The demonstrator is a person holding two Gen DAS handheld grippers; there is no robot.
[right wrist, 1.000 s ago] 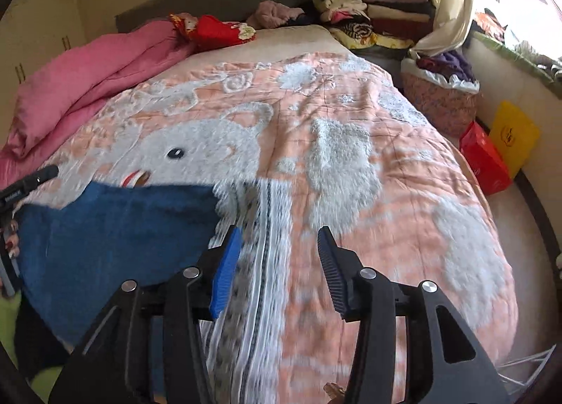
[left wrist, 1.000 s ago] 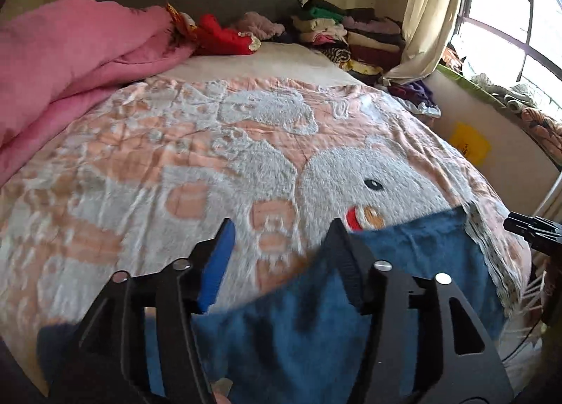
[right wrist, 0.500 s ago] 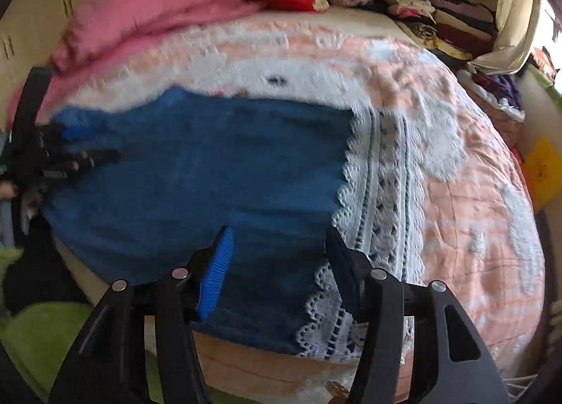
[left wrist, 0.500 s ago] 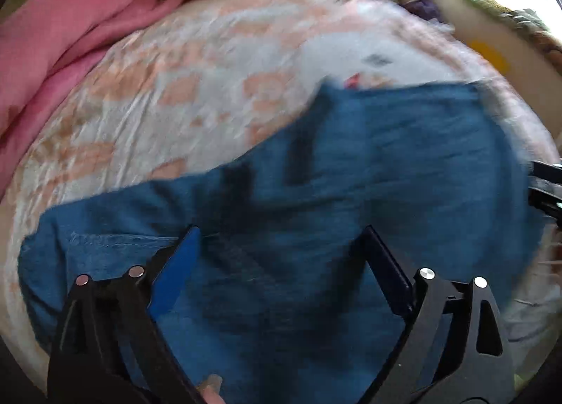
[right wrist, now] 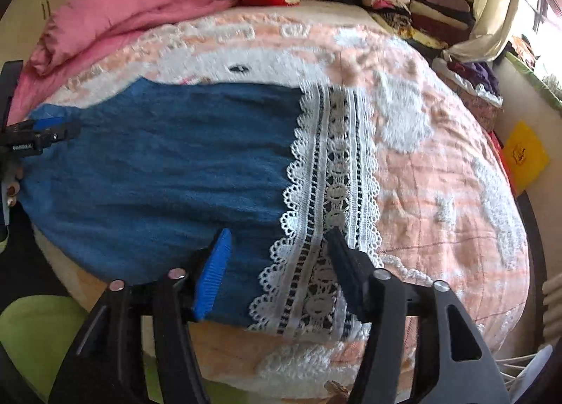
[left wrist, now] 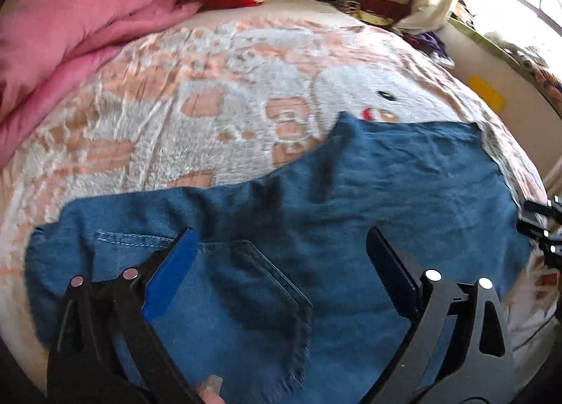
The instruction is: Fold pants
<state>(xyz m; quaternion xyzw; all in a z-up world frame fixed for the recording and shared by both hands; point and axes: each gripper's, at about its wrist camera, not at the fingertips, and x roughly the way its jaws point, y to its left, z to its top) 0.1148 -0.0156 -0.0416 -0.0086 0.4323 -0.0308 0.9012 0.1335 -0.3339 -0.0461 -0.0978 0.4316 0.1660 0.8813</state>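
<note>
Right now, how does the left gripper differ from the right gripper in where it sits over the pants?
The left gripper hangs over the pants' plain denim pocket end; the right gripper hangs over their white lace hem. The left gripper has only denim between its fingers; the right gripper spans denim and lace near the bed's edge. Both are open, holding nothing.

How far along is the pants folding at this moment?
Done: the blue pants lie spread flat across the bedspread, lace hem at one end. In hand: nothing; the left gripper and right gripper hover open above the fabric. Left: every fold; none is visible yet.
</note>
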